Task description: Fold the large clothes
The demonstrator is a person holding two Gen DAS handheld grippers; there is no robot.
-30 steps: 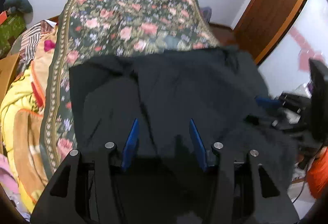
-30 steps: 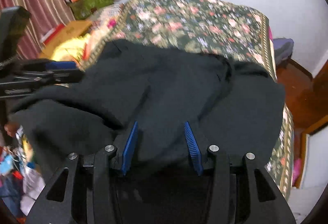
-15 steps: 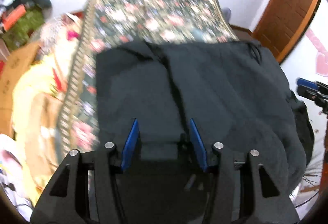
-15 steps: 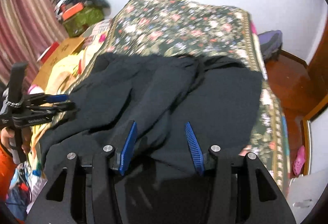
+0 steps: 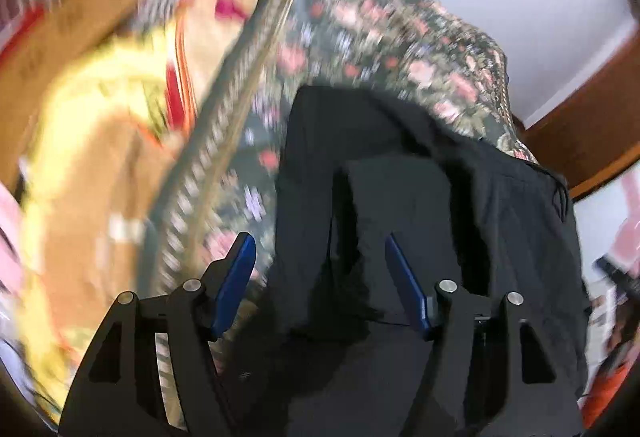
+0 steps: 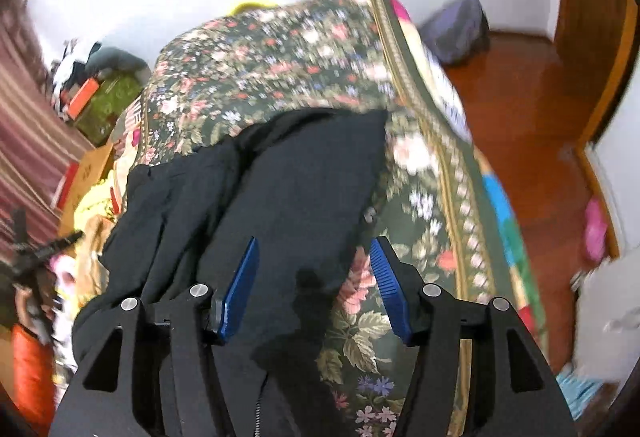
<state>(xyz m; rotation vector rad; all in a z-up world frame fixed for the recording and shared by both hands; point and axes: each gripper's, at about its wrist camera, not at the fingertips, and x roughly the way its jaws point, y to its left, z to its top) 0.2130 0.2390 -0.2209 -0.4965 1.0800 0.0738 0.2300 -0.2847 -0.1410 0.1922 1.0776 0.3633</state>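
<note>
Jaws: left gripper (image 5: 318, 263) and right gripper (image 6: 314, 269) wide, empty | black fabric garment (image 6: 288, 189) rumpled on floral-quilted bed (image 6: 420, 229) | progress: early; folding apparently unfinished.

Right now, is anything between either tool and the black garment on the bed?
Nothing visible: the black garment lies directly under the open left tool and open right tool, spread on the floral bedspread.

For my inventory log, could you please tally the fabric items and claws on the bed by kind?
Black cloth garment: 1
Dark floral bedspread: 1
Black claws with blue fingers, left claw and right claw: 2
Total: 4
</note>
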